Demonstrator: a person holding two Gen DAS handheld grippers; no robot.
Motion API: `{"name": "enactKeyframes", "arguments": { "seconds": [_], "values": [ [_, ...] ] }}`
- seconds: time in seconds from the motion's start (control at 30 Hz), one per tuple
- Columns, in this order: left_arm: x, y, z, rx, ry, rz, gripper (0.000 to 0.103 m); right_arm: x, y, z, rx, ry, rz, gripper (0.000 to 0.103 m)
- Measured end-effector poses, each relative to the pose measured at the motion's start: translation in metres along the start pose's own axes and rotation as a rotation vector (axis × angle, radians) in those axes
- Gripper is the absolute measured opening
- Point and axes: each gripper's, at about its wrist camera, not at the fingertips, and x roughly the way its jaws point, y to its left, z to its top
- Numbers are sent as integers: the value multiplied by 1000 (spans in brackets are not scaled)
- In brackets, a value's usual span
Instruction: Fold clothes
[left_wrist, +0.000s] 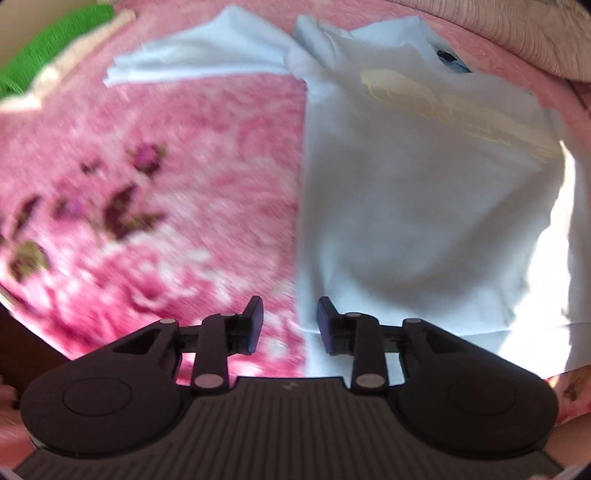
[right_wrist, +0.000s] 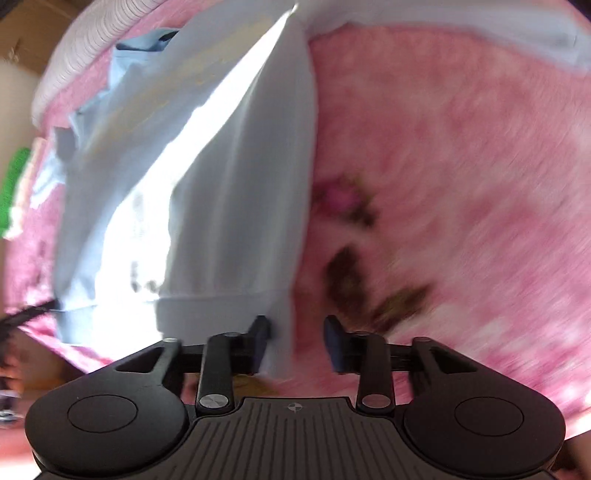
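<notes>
Plainly, both tools stand with jaws apart, gripping nothing. We see the left tool (left_wrist: 290, 325) poised over the near left edge of the pale blue shirt (left_wrist: 417, 206), one finger above the cloth and the other above the pink floral blanket (left_wrist: 166, 155). Our right tool (right_wrist: 297, 341) straddles the shirt's (right_wrist: 236, 206) right-hand fold near the hem. We judge the shirt light, soft and limp, likely to sag and slide on the blanket, so we would pinch it at a hem corner or folded edge.
</notes>
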Motion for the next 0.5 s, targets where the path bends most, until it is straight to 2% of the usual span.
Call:
{"name": "enactKeyframes", "arguments": {
  "seconds": [0.1, 0.23, 0.4, 0.5],
  "values": [
    [-15, -5, 29, 26, -78, 9, 29, -19, -8, 29, -59, -87, -92, 39],
    [5, -35, 89, 135, -155, -38, 31, -36, 0, 88, -238, -239, -184, 39],
    [56, -85, 172, 359, -251, -129, 31, -25, 47, 165, -494, -438, -172, 39],
    [84, -106, 216, 437, -286, -175, 31, -3, 81, 207, -628, -506, -200, 39]
  ]
}}
